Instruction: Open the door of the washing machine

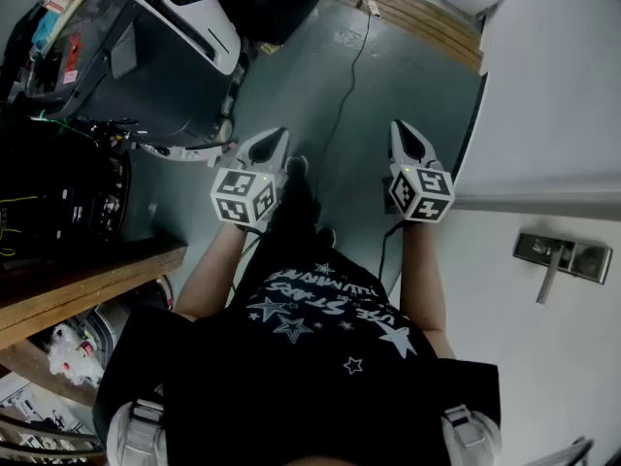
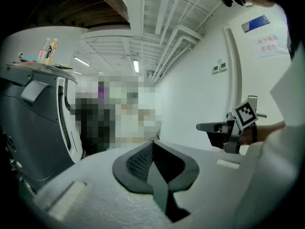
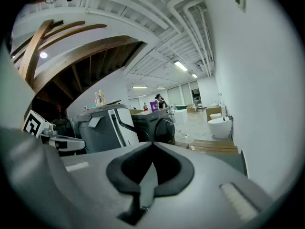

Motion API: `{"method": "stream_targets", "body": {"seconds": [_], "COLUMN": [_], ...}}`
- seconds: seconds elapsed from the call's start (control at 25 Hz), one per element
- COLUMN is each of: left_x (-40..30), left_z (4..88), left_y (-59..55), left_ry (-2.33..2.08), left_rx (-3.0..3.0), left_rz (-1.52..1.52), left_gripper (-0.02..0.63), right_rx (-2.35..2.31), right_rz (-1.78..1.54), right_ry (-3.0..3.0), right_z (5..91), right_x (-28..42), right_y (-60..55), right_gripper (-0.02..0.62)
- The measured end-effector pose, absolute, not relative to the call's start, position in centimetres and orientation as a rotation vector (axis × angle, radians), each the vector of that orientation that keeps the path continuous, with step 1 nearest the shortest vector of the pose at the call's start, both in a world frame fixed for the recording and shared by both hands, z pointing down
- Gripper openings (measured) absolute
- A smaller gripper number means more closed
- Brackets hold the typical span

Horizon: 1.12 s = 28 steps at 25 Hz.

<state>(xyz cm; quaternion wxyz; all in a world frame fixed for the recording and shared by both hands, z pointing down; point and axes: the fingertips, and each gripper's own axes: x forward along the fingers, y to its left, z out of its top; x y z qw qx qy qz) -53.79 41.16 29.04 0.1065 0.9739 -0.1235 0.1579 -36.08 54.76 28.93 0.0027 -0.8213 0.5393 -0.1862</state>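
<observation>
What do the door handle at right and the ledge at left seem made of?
Door handle: likely metal, satin finish; grey lever and plate with a dull sheen. Ledge: apparently wood, matte; warm brown with a paler edge.

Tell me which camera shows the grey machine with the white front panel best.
The right gripper view: the grey machine faces the camera, so its front, white panel and top show together. The head view sees the machine from above, at an angle. The left gripper view shows only one side, close up.
</observation>
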Motion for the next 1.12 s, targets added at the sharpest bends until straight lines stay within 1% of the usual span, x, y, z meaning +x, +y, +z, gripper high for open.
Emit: {"method": "stream_targets", "body": {"seconds": [0.6, 0.84, 0.96, 1.0, 1.04, 1.08, 1.12], "left_x": [-53.5, -54.6, -53.8, -53.1, -52.4, -51.6, -50.8], "left_z": [29.1, 29.8, 29.9, 30.0, 30.2, 30.4, 30.7], "left_y": [39.0, 34.8, 31.2, 29.9, 28.7, 27.3, 25.9], "left_ry": [-0.393, -0.441, -0.457, -0.455, -0.451, -0.446, -0.442], "left_rx": [2.867, 2.830, 2.818, 2.818, 2.821, 2.824, 2.825], "left_rz": [0.445, 0.445, 0.409, 0.401, 0.400, 0.403, 0.408], "left_gripper": [0.011, 0.011, 0.011, 0.011, 0.011, 0.011, 0.011], "right_rx": [-2.574, -2.560, -2.557, -2.553, -2.544, -2.534, -2.527], "right_rz": [-0.565, -0.582, -0.548, -0.536, -0.531, -0.535, -0.546], "right_ry": [1.690, 1.711, 1.732, 1.740, 1.748, 1.754, 1.759], "right_z": [28.7, 29.0, 28.5, 28.3, 28.2, 28.3, 28.4], "right_x": [-36.2, -35.8, -34.6, -34.0, -33.3, -32.5, -31.6], "right_y": [53.0, 48.8, 45.6, 44.5, 43.2, 42.0, 40.6], "right_gripper": [0.005, 0.005, 0.005, 0.032, 0.106, 0.153, 0.179]}}
